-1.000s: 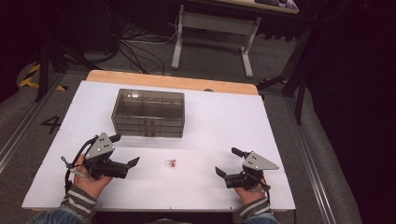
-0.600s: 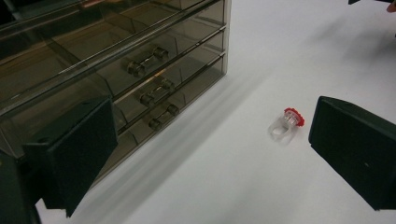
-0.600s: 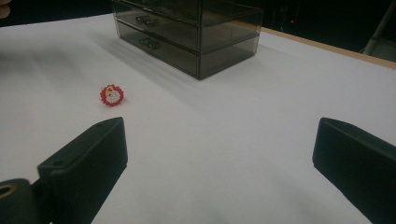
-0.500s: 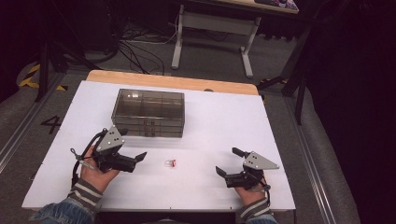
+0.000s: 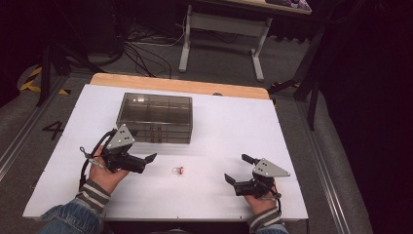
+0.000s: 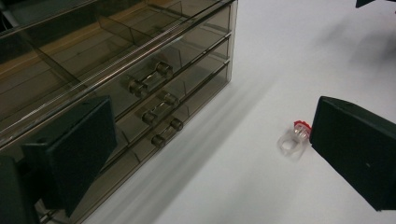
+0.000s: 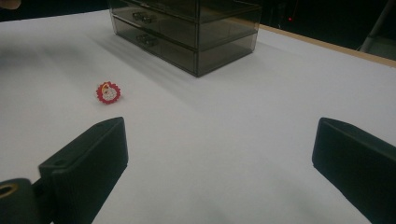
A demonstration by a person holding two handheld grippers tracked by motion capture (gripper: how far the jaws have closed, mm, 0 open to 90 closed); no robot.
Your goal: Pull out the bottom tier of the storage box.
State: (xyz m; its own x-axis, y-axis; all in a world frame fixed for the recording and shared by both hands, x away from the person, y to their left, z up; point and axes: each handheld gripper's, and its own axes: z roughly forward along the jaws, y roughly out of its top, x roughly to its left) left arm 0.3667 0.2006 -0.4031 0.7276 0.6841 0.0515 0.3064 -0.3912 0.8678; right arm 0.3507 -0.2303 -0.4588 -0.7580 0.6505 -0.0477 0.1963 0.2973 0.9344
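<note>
The table is spread wide and white, a wooden edge left showing at its far side, and most of it is kept bare for working room. Beyond it a dark room is seen: grey floor, loose cables, the legs of another desk, yellow-black tape at the left.

The box, smoky clear plastic with three drawers, is set toward the far left, its handles turned to the person's side so that a drawer can be pulled from there. All three drawers are seen closed in the left gripper view.

The left gripper is held just in front of the box, jaws spread wide with nothing between them, and is pointed rightward at the ring; a pick-up is likely being lined up. The right gripper is parked low near the table's near edge, well apart from the box, jaws equally wide and empty, probably kept in reserve for a drawer handle.

The ring, clear band with a red-rimmed top, is left lying on the bare table between the two grippers, nearer the left one and touched by neither.
</note>
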